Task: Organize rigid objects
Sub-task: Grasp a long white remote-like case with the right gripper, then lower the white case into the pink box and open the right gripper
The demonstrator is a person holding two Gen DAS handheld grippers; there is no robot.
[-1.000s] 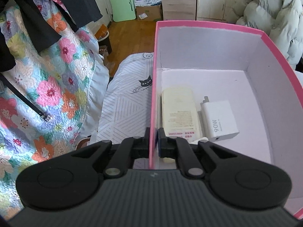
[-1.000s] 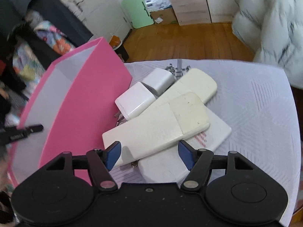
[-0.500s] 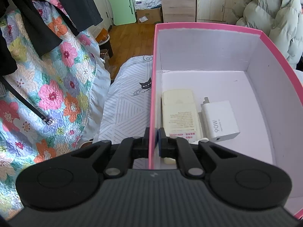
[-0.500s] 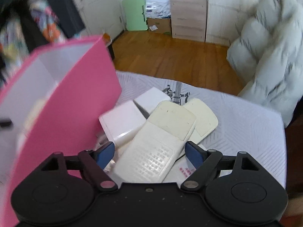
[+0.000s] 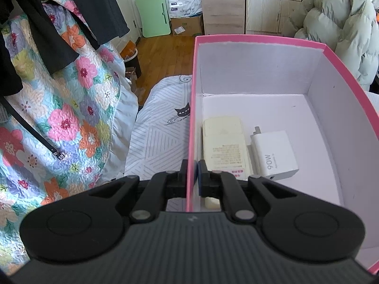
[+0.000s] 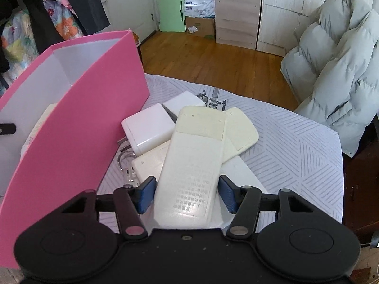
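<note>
My left gripper [image 5: 192, 177] is shut on the near left wall of the pink box [image 5: 260, 39]. Inside the box lie a cream remote [image 5: 223, 146] and a white 90W charger [image 5: 274, 155]. In the right wrist view the pink box [image 6: 78, 123] stands at the left. My right gripper [image 6: 187, 194] is shut on a cream remote [image 6: 194, 165], back side up, held over a pile: a white charger [image 6: 149, 130], another cream remote [image 6: 241, 132] and a white flat block [image 6: 184, 99].
The pile lies on a white striped cloth [image 6: 296, 146] over a small table. A floral quilt [image 5: 59, 108] hangs at the left. A puffy grey coat [image 6: 336, 71] is at the right. Wooden floor and a cabinet [image 6: 236, 19] lie beyond.
My right gripper has closed on the cream remote and lifted and turned it to point away from me. The left gripper still holds the box wall, which has barely moved.
</note>
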